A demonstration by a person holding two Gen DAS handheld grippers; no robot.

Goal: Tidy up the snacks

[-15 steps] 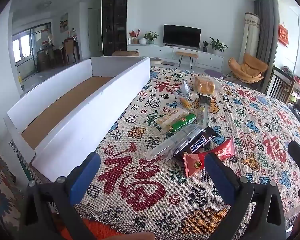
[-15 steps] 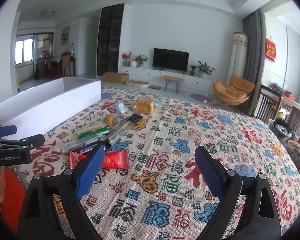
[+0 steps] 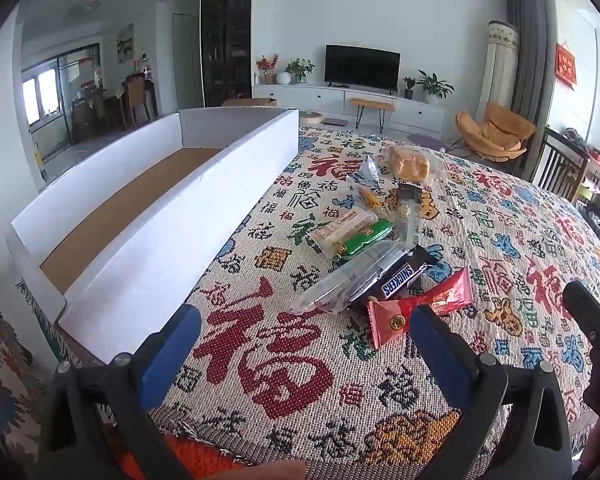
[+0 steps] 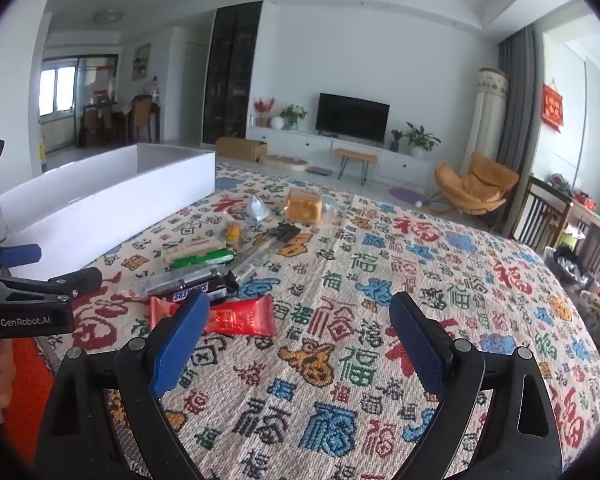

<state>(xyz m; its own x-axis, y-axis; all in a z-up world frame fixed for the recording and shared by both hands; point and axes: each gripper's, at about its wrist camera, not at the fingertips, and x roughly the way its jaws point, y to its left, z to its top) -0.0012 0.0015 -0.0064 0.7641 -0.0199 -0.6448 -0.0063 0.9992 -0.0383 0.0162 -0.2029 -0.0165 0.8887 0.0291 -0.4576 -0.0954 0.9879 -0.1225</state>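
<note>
Snacks lie in a loose row on the patterned table cloth [image 3: 380, 380], none of them gripped: the left gripper [image 3: 304, 350] has its blue fingers [image 3: 168, 360] spread wide over bare cloth, its right pad just short of the red packet [image 3: 420, 306], much as half a second ago. Beyond that packet sit the Snickers bar [image 3: 400, 280], a clear wrapper [image 3: 348, 280], a green bar [image 3: 364, 238] and bagged bread [image 3: 410, 164]. The right gripper [image 4: 300, 336], likewise wide open and empty, hovers beside them. The white box [image 3: 172, 232] stands left, holding nothing, unchanged.
</note>
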